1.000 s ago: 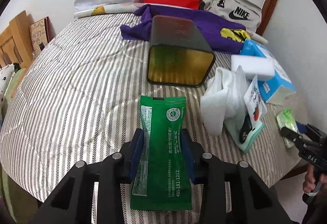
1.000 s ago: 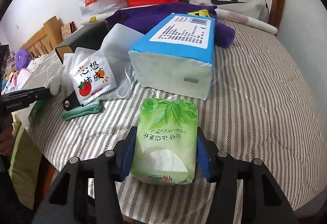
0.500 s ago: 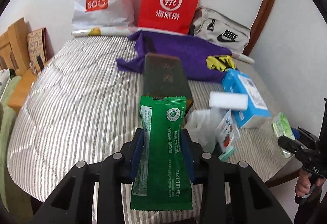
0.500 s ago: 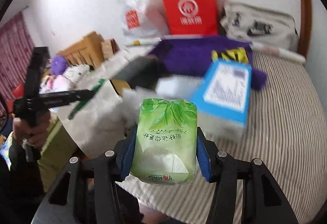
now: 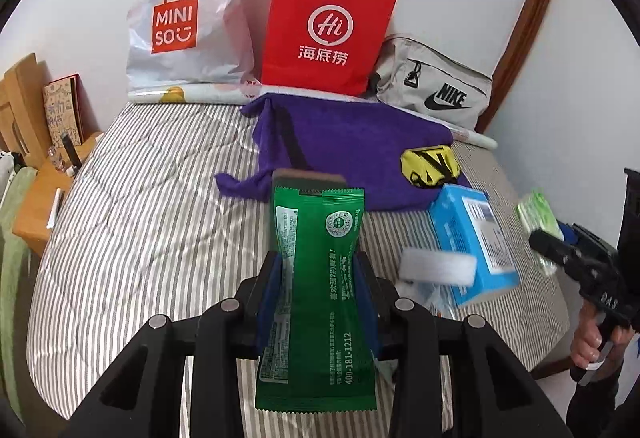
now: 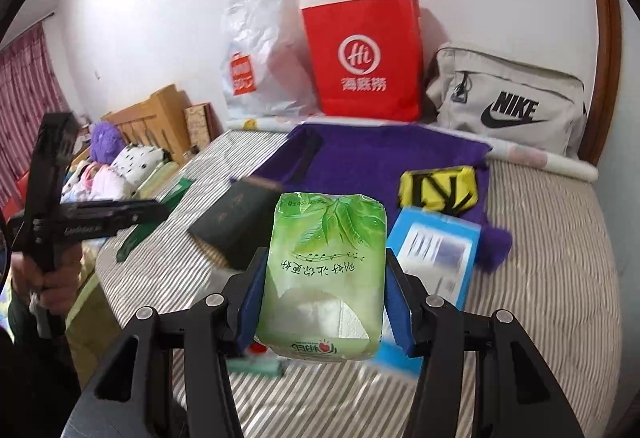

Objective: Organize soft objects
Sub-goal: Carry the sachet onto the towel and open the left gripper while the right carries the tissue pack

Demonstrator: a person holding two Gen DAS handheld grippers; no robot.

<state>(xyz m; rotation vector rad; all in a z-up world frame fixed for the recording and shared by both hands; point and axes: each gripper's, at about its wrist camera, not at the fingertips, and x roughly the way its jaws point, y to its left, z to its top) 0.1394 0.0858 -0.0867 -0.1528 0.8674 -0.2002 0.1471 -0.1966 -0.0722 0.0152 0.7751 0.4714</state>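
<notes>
My left gripper (image 5: 318,274) is shut on a long green sachet (image 5: 318,302) and holds it above the striped bed. My right gripper (image 6: 325,290) is shut on a light green tissue pack (image 6: 325,278), also held in the air; the pack also shows in the left wrist view (image 5: 538,214). A dark tin box (image 6: 236,226) lies on its side on the bed, mostly hidden behind the sachet in the left wrist view (image 5: 310,178). A blue tissue box (image 5: 472,238) and a white sponge (image 5: 438,266) lie to the right.
A purple towel (image 5: 352,146) with a yellow pouch (image 5: 432,164) lies at the back. A red paper bag (image 5: 328,30), a white Miniso bag (image 5: 188,14) and a grey Nike bag (image 5: 436,90) stand against the wall. A wooden nightstand (image 5: 36,206) stands left of the bed.
Both grippers have risen and pulled back from the bed with their packs. The tin box and the pile of items look smaller and lower in both views.
</notes>
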